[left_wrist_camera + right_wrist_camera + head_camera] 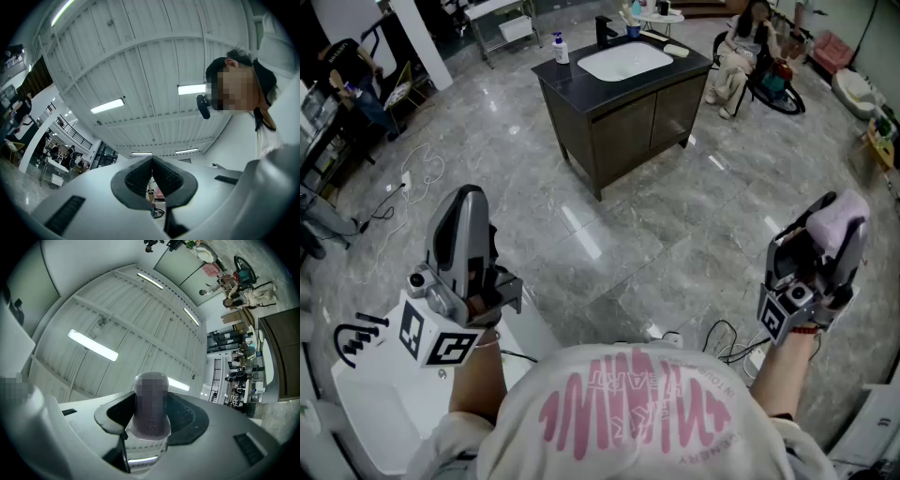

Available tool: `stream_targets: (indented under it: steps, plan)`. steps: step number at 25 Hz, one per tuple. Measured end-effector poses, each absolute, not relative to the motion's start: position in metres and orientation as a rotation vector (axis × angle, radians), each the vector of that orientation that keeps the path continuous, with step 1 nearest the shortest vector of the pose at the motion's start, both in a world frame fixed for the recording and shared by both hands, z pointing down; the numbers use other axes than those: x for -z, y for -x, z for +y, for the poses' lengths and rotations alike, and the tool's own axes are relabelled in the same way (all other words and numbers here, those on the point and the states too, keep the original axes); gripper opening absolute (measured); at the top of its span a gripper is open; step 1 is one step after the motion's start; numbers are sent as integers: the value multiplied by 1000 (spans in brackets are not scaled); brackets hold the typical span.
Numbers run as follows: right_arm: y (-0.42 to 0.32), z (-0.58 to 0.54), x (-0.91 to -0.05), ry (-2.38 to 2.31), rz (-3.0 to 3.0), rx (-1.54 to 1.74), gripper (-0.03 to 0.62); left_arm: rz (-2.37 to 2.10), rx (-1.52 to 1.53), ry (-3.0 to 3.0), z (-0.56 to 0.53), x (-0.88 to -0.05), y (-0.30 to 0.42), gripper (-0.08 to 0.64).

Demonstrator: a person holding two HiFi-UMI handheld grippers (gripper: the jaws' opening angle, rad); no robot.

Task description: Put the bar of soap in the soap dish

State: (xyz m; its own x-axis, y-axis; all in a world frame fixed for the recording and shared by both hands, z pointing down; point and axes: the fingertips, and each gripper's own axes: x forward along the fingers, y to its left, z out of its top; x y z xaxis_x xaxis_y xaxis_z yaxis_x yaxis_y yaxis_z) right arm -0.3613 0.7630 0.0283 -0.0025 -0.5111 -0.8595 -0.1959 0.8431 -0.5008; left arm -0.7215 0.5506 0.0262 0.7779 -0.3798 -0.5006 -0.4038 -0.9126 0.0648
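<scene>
My right gripper (825,234) is shut on a pale pink-purple bar of soap (838,217), which stands up out of the jaws at the right edge of the head view. In the right gripper view the soap (150,404) fills the gap between the pads, and the right gripper (152,411) points up at the ceiling. My left gripper (469,204) is raised at the left with its jaws together and nothing in them. The left gripper (152,163) likewise faces the ceiling. A small white dish-like thing (676,50) lies on the distant vanity top, right of the basin.
A dark vanity cabinet (628,117) with a white basin (623,61), a black tap (605,30) and a pump bottle (561,47) stands far ahead on the grey marble floor. A person (739,52) sits beyond it. A white table (366,398) is under my left hand. Cables (727,342) lie near my feet.
</scene>
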Motion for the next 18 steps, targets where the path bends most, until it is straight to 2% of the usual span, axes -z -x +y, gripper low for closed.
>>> stream_targets:
  steps: [18]
  plan:
    - [374,764,-26,594,1651,264,212,628,-840,2914,549,-25,727,9]
